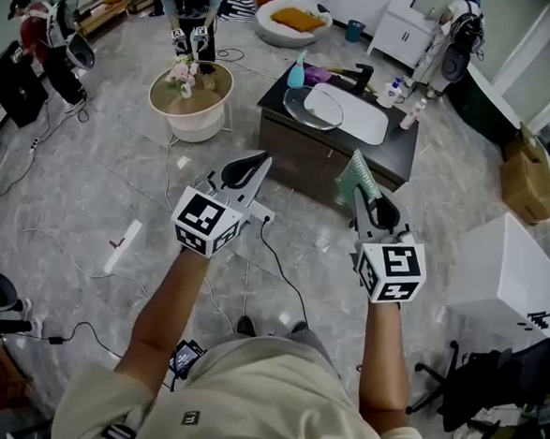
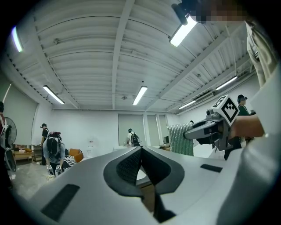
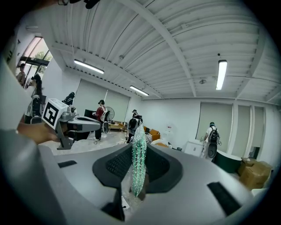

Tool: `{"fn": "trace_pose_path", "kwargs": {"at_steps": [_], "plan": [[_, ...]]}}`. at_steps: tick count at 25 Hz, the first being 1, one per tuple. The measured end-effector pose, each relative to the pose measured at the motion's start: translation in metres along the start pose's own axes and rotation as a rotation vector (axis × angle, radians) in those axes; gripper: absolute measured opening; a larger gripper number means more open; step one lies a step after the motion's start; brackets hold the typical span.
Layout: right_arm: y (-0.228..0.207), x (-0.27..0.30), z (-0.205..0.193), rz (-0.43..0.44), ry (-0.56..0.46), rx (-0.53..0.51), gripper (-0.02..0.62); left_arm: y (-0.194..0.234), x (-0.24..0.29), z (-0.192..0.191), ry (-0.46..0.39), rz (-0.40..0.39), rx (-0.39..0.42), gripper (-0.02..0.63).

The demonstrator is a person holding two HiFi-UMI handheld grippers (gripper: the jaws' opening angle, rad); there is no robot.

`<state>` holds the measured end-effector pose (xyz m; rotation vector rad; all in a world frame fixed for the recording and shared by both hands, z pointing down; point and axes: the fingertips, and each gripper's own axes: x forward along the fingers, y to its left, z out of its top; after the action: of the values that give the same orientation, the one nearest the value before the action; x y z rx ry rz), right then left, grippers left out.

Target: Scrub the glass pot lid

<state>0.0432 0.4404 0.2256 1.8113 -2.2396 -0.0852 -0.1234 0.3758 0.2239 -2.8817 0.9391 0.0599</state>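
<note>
Short of counter [image 1: 400, 149], right tongs [image 1: 360, 192] pinch green scrubber [image 1: 357, 172], long axis pointing ahead; left tongs [image 1: 259, 158] pressed together, empty.

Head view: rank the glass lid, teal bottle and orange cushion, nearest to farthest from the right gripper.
1. Glass lid, on the counter, ahead of the right gripper.
2. Teal bottle, at the counter's back-left corner.
3. Orange cushion, far back, beyond the counter.

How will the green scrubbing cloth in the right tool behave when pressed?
The green scrubbing cloth, shut in the right tool, looks thin and light, probably bendable. Yet it stands out unsupported, so likely not limp. Its glittery mesh seems rough, hardly slippery.
</note>
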Motion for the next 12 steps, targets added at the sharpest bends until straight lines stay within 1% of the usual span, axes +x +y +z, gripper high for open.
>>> {"fn": "trace_pose_path", "kwargs": {"at_steps": [4, 7, 12], "plan": [[-0.005, 0.0, 0.0, -0.01, -0.003, 0.021, 0.087, 0.003, 0.0, -0.009, 0.007, -0.01, -0.02, 0.014], [-0.011, 0.006, 0.002, -0.011, -0.009, 0.031, 0.087, 0.006, 0.001, -0.014, 0.012, -0.005, -0.015, 0.014], [-0.015, 0.033, -0.001, 0.012, -0.013, 0.035, 0.087, 0.02, 0.003, -0.022, 0.033, 0.012, -0.007, 0.014]]}}
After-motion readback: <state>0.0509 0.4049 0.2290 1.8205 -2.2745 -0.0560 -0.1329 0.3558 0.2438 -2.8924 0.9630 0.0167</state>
